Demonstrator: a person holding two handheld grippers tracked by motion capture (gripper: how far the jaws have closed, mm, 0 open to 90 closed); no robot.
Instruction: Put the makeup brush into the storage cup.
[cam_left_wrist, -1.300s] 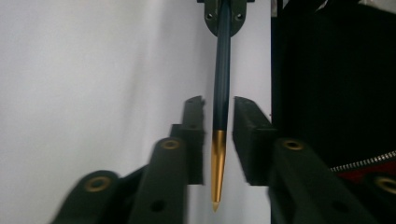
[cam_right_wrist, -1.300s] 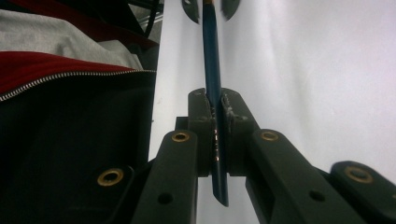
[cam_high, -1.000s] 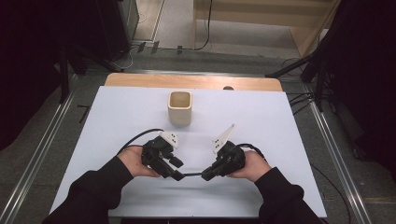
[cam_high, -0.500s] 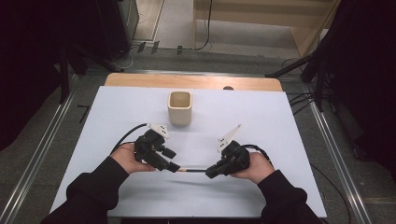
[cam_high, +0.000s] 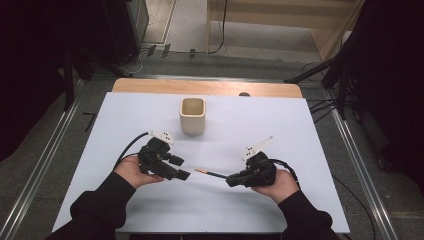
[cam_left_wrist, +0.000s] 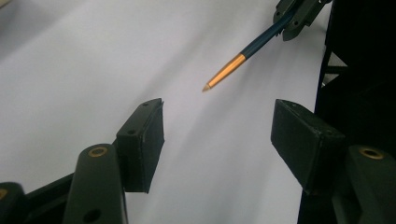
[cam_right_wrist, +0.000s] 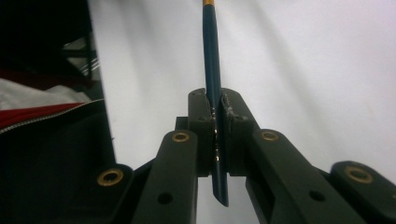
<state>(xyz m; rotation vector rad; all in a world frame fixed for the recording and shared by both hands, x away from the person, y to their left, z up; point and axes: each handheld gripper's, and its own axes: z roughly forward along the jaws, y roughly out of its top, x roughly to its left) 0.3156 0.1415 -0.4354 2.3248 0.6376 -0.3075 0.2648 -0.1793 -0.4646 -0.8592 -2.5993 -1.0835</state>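
A dark blue pen (cam_high: 210, 173) with a gold tip (cam_left_wrist: 229, 69) juts from my right gripper (cam_high: 231, 180) toward the left, just above the white table cover. In the right gripper view, the right gripper (cam_right_wrist: 217, 112) is shut on the pen's barrel (cam_right_wrist: 211, 56), with the blunt end poking back behind the pads. My left gripper (cam_high: 182, 172) is open, its jaws having just been opening. In the left gripper view, nothing lies between the pads of the left gripper (cam_left_wrist: 219, 135), and the gold tip hovers a short way ahead of them.
A beige square cup (cam_high: 192, 116) stands upright at the back middle of the white table cover (cam_high: 300, 140). A wooden edge (cam_high: 150, 86) runs along the far side. Metal rails and dark floor flank the table.
The two hands have drawn apart, left going left and right going right. The left gripper's jaws have widened and come off the pen, which stays in the right gripper.
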